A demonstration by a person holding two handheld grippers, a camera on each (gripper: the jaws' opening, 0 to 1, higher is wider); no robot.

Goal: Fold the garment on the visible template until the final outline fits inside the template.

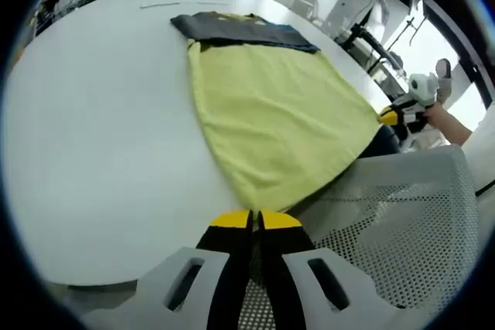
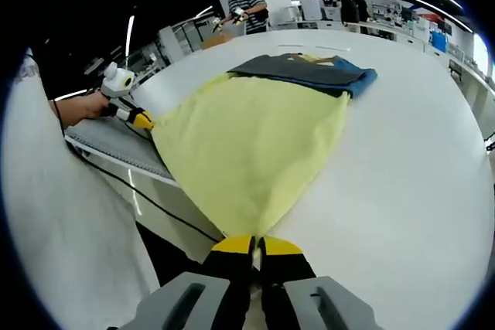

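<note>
A yellow garment (image 1: 271, 106) lies spread on the white table (image 1: 100, 129), and its far end is a dark navy part (image 1: 240, 30) with a fold in it. My left gripper (image 1: 256, 220) is shut on the near corner of the yellow cloth at the table's edge. The right gripper (image 1: 401, 116), held by a hand, grips the other near corner. In the right gripper view the yellow garment (image 2: 247, 144) tapers to my right gripper (image 2: 256, 243), which is shut on its corner. The left gripper (image 2: 139, 118) pinches the opposite corner, and the hem stretches between the two.
A grey mesh chair back (image 1: 402, 206) stands just off the table edge, below the held hem. A black cable (image 2: 147, 199) runs under the table edge. A thin line mark (image 1: 179, 4) lies on the far tabletop. A person (image 2: 246, 1) stands beyond the table, among desks and equipment.
</note>
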